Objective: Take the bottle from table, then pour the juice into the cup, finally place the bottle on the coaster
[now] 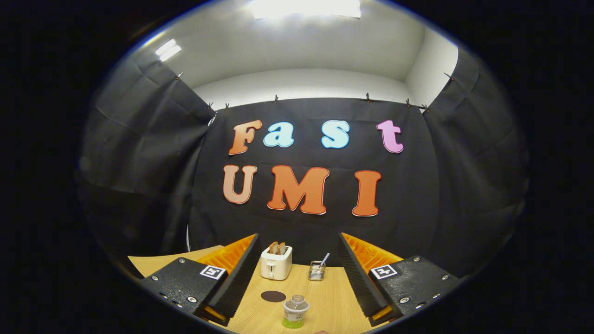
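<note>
Currently: claw [297,278] agape | one bottle [295,311] | one coaster [273,296] | one toaster [276,263]

Worktop [334,297] showing pale wood grain. Toaster [276,263] showing cream white, brown toast [277,247] sticking up. Coaster [273,296] showing dark brown. Bottle [295,311] showing clear, green juice glowing at base. Wire basket [316,271] gleaming silver.

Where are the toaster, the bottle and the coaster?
toaster [276,265]: gripper view, its front wall, beyond the open fingers.
bottle [295,311]: gripper view, its body below the cap, between the fingers.
coaster [273,296]: gripper view, middle of the dark disc.
</note>
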A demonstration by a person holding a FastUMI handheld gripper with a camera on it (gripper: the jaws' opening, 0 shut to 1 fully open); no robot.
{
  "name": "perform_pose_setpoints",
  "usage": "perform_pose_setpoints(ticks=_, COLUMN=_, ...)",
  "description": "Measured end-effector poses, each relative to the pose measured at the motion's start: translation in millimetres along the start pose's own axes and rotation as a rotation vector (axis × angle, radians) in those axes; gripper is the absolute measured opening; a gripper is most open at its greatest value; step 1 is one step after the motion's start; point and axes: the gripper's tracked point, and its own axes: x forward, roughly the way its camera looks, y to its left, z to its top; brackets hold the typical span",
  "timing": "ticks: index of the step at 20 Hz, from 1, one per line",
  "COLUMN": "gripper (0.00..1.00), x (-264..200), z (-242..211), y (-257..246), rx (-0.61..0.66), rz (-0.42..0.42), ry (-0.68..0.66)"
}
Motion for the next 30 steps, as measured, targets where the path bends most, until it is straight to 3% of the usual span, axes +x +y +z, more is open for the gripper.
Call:
perform_pose_setpoints(ticks=6, gripper=0.98, x=6.5, z=-8.8, y=-13.7, rx=-0.051, rz=-0.041, ry=-0.006)
perform_pose_setpoints(ticks=19, gripper=0.98, x=10.4, z=-46.2, y=-13.7, rx=-0.024, rz=-0.02, ry=0.055)
perform_pose_setpoints(ticks=30, gripper=0.98, x=10.4, z=-91.9, y=5.9, rx=0.042, rz=0.063, ry=0.098)
